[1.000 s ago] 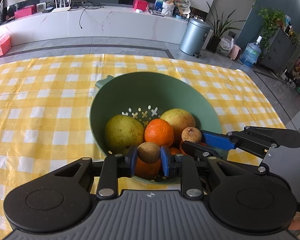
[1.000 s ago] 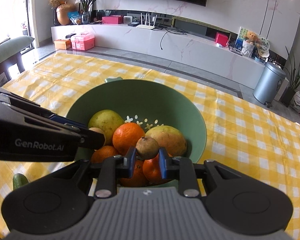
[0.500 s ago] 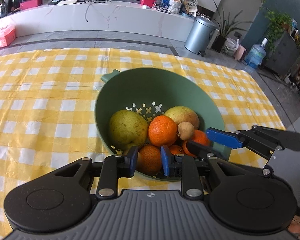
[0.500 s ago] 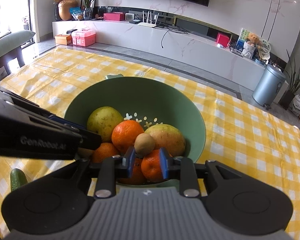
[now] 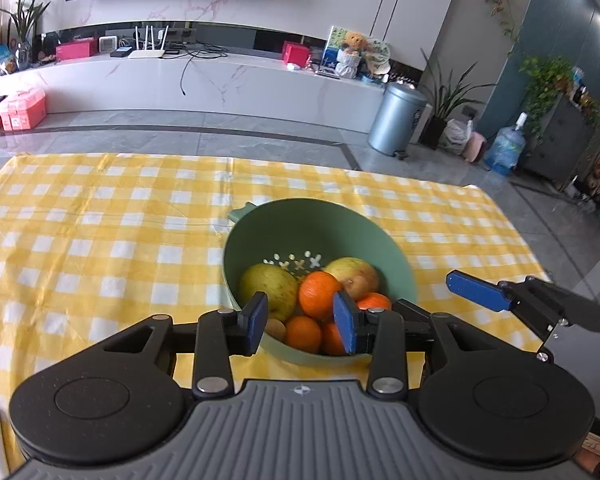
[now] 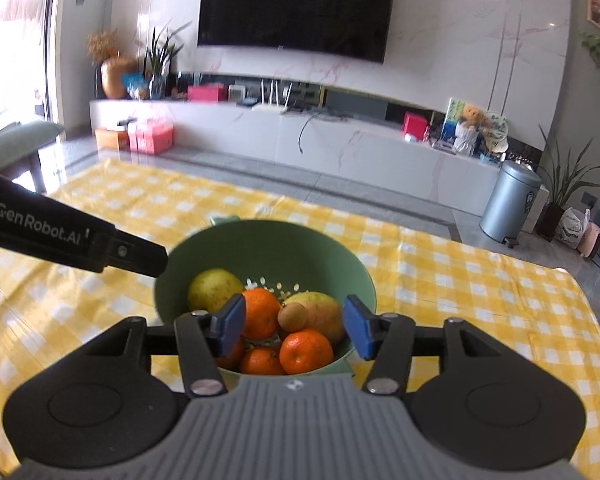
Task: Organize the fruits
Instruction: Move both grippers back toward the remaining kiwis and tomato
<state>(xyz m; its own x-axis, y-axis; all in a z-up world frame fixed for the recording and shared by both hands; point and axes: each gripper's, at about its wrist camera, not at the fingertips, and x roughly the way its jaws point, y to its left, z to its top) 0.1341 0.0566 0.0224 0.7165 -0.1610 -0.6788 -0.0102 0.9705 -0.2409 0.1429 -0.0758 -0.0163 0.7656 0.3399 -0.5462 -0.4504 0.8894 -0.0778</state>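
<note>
A green colander bowl (image 5: pixel 380 236) sits on the yellow checked tablecloth (image 5: pixel 100 240) and holds a green pear (image 5: pixel 268 288), a yellowish pear (image 5: pixel 354 274), several oranges (image 5: pixel 318 294) and two small brown fruits (image 5: pixel 277 329). My left gripper (image 5: pixel 300 322) is open and empty, raised above the bowl's near rim. My right gripper (image 6: pixel 294 326) is open and empty above the same bowl (image 6: pixel 300 240); a brown fruit (image 6: pixel 293 317) lies on the pile between a pear (image 6: pixel 214 290) and oranges (image 6: pixel 304 350). The right gripper's blue finger (image 5: pixel 478 290) shows at the right.
The left gripper's black arm (image 6: pixel 72 236) crosses the left of the right wrist view. The table's far edge (image 5: pixel 220 156) meets grey floor. A metal bin (image 5: pixel 398 118) and a white TV counter (image 5: pixel 180 80) stand beyond. A green chair (image 6: pixel 16 144) stands far left.
Both grippers opened and let their small brown fruits drop into the bowl. Both then lifted and pulled back, so the bowl looks smaller and lower.
</note>
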